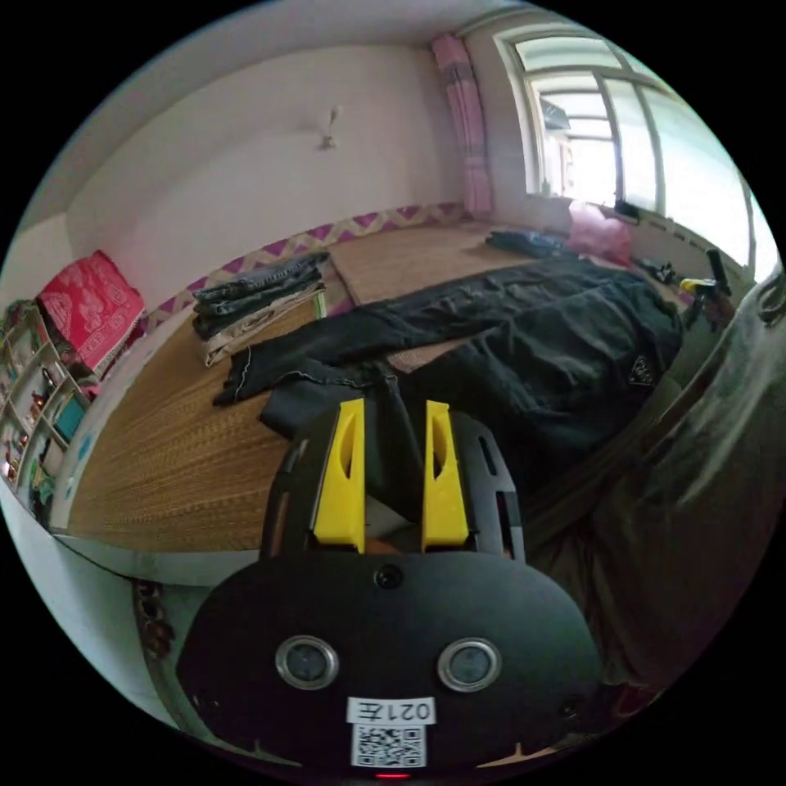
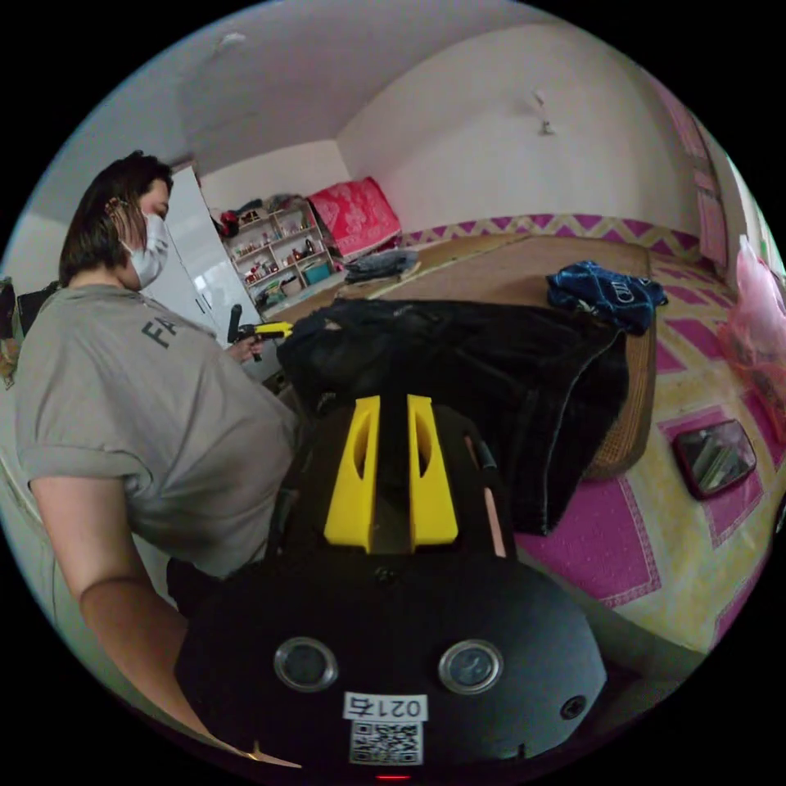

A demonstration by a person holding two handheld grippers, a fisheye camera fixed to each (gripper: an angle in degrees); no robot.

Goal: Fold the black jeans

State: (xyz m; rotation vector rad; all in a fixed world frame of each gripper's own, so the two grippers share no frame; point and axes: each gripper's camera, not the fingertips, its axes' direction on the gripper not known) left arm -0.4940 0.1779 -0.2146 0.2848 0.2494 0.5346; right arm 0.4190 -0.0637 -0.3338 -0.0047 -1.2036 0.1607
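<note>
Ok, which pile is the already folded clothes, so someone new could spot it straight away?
Start at the woven mat covering the bed. Follow it to the far edge by the wall with the zigzag purple trim: the folded stack sits there. Unlike the black jeans spread flat, it is a neat layered pile, dark denim over a pale piece.

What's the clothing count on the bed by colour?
Black: 1, the black jeans
Blue: 1, crumpled blue garment
Mixed dark and light: 1 stack of folded clothes, pieces too small to count
Total: 3 groups
</note>
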